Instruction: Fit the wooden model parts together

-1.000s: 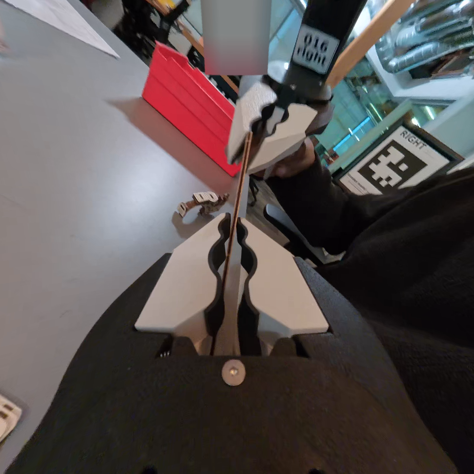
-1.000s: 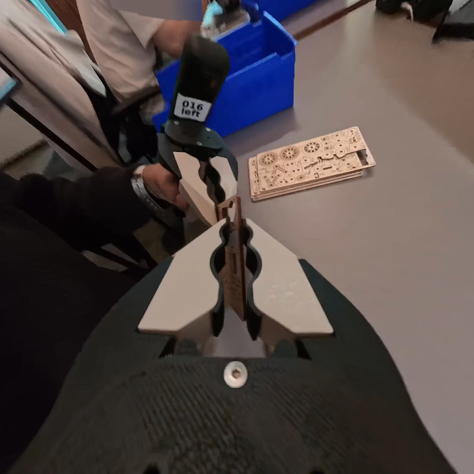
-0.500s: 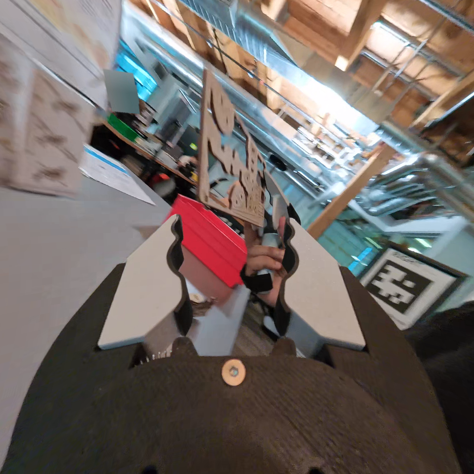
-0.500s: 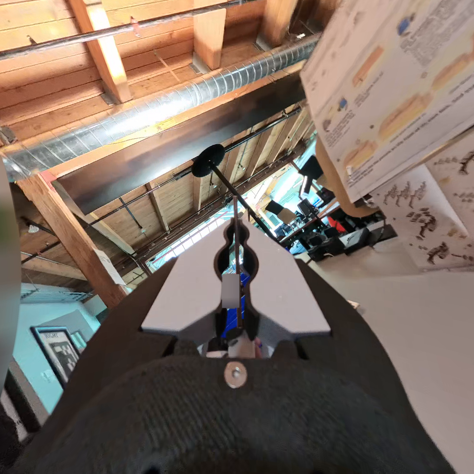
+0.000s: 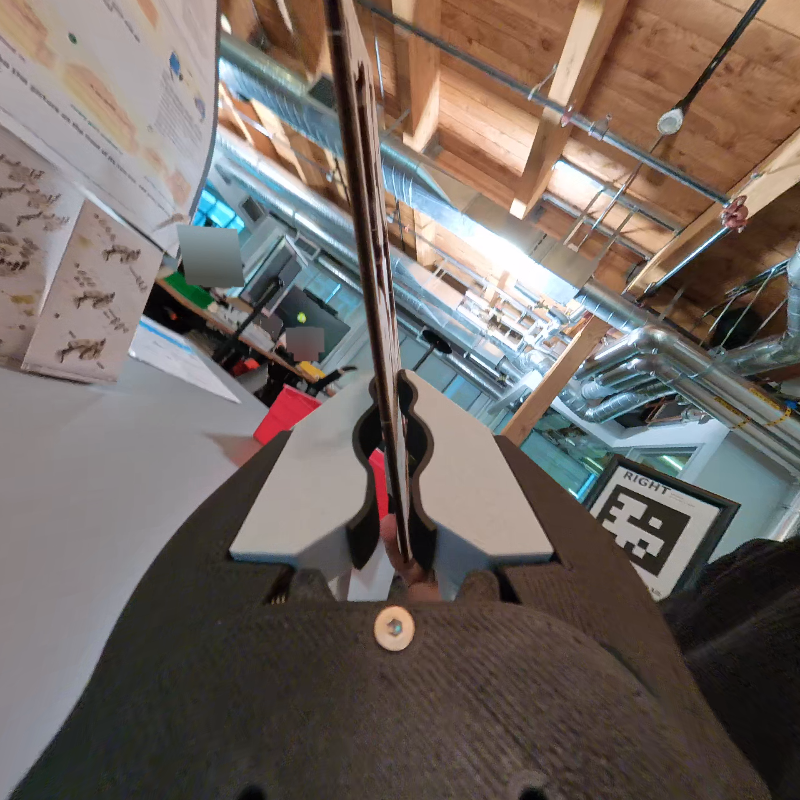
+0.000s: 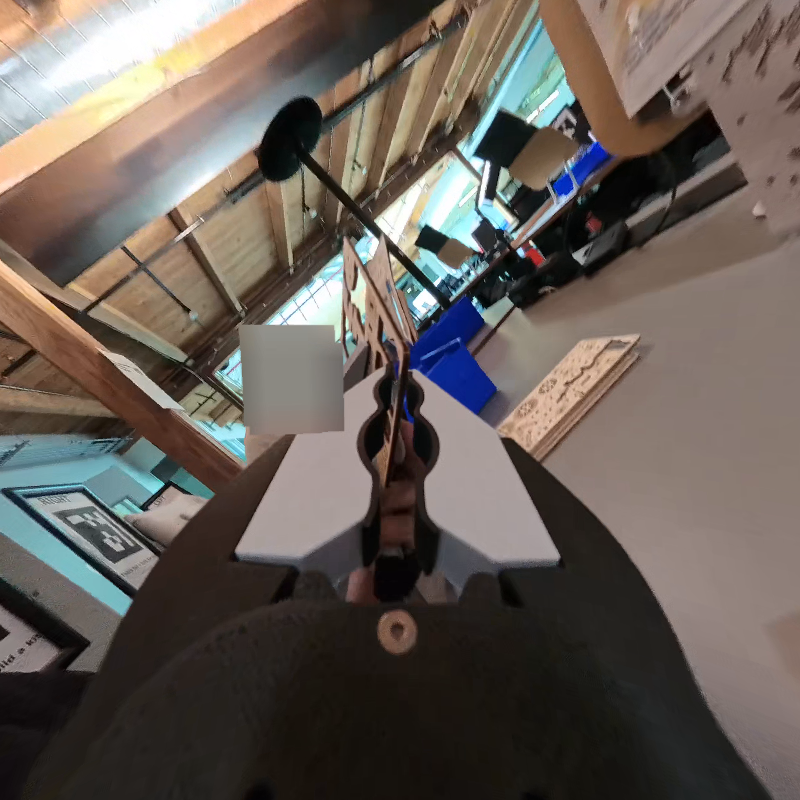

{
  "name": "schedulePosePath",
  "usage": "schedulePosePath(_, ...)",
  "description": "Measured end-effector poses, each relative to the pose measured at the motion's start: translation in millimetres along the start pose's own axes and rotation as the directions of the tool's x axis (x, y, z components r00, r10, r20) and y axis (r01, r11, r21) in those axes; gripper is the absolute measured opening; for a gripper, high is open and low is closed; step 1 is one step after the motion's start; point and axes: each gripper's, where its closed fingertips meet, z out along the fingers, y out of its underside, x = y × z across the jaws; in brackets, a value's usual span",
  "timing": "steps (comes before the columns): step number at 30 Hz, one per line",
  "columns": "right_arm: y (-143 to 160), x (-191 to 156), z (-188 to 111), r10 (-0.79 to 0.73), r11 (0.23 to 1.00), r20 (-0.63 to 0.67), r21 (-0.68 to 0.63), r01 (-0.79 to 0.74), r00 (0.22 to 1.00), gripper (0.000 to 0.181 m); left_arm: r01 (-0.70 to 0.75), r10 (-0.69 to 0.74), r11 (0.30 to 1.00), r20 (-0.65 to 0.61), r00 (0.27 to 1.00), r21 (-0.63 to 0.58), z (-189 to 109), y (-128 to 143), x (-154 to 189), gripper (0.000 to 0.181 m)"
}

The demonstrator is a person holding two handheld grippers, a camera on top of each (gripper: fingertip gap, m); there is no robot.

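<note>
My left gripper (image 5: 391,383) is shut on a thin wooden model sheet (image 5: 368,216). The sheet shows edge-on and runs up past the top of the view. My right gripper (image 6: 396,374) is shut on a wooden sheet (image 6: 372,311) with cut-out parts, which stands up beyond the fingertips. Both grippers tilt up toward the wooden ceiling. A hand (image 6: 398,489) shows behind the right gripper's fingers. Neither view shows the other gripper. I cannot tell whether both hold the same sheet.
The grey table (image 5: 86,476) lies to the left, with a red bin (image 5: 285,411) at its far edge and printed instruction sheets (image 5: 86,108) standing at the left. In the right wrist view, a stack of wooden part sheets (image 6: 575,389) and a blue bin (image 6: 450,359) sit on the table (image 6: 692,433).
Both grippers have swung up from the table toward the ceiling. My left gripper opened half a second ago and is now shut on the sheet again. My right gripper stayed shut.
</note>
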Motion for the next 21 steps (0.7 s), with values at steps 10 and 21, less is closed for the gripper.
schedulePosePath(10, 12, 20, -1, -0.271, 0.882, 0.074, -0.38, 0.279, 0.96, 0.041, 0.136, -0.163, 0.857, -0.011, 0.987, -0.496, -8, 53, -27, 0.0)
schedulePosePath(21, 15, 26, -7, -0.084, 0.921, 0.109, -0.371, 0.119, 0.99, 0.001, 0.178, -0.222, 0.861, -0.037, 0.974, -0.477, -2, 63, -26, 0.003)
